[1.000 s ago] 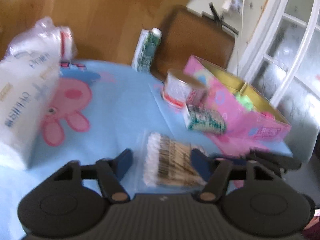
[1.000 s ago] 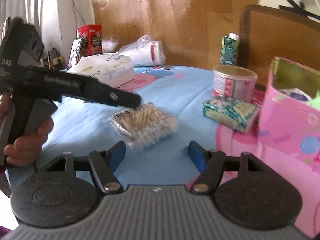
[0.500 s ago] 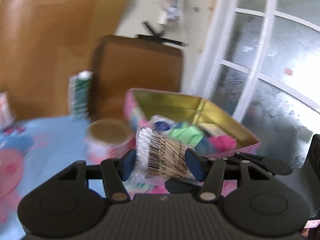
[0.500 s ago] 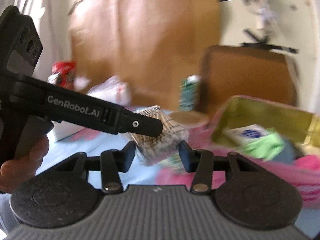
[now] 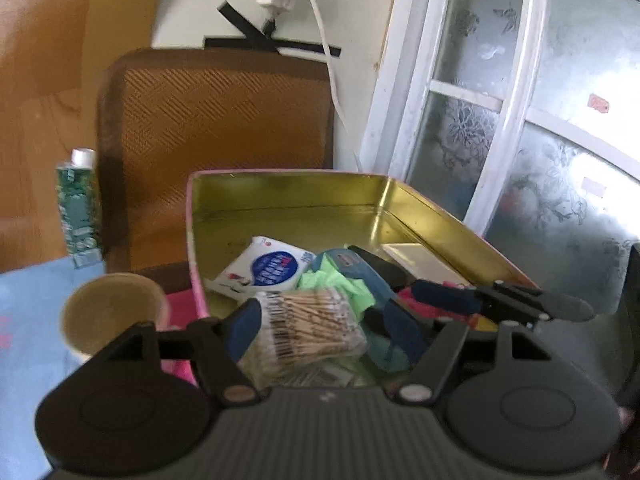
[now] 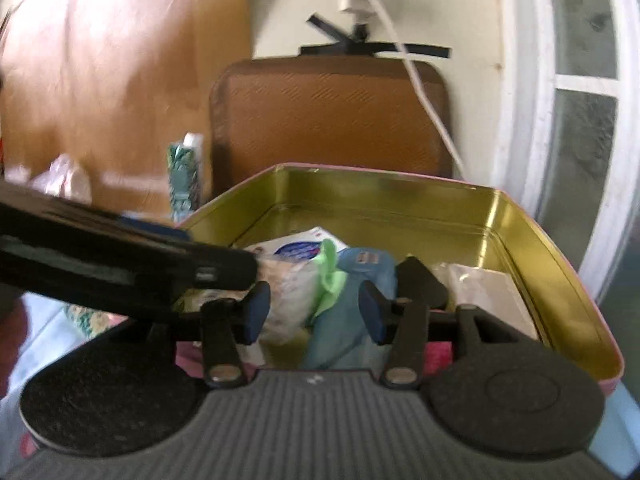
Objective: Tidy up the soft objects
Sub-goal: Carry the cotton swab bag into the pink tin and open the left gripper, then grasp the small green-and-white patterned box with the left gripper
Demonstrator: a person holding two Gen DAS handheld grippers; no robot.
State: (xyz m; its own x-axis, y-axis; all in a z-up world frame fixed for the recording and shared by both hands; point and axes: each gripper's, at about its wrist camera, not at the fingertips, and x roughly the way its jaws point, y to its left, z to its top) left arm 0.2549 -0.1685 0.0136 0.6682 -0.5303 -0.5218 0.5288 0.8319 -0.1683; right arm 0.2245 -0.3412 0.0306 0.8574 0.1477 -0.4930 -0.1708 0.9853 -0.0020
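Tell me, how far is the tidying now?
Done: a tissue pack and a green cloth lie in the tin. In hand: the cotton swab pack is over the tin, between the fingers of the left gripper, whose jaws have just been opening. Left: the round tub and the green packet stand outside the tin.

Left tool (image 5: 324, 330) jaws apart, just opening.

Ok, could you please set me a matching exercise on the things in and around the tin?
Things:
1 swabs
2 cup
3 carton
4 tissues

Descriptions:
a standing beside the chair
b lying flat in the tin
c clear bag with a barcode
d on the blue cloth, left of the tin

Pairs: 1-c, 2-d, 3-a, 4-b
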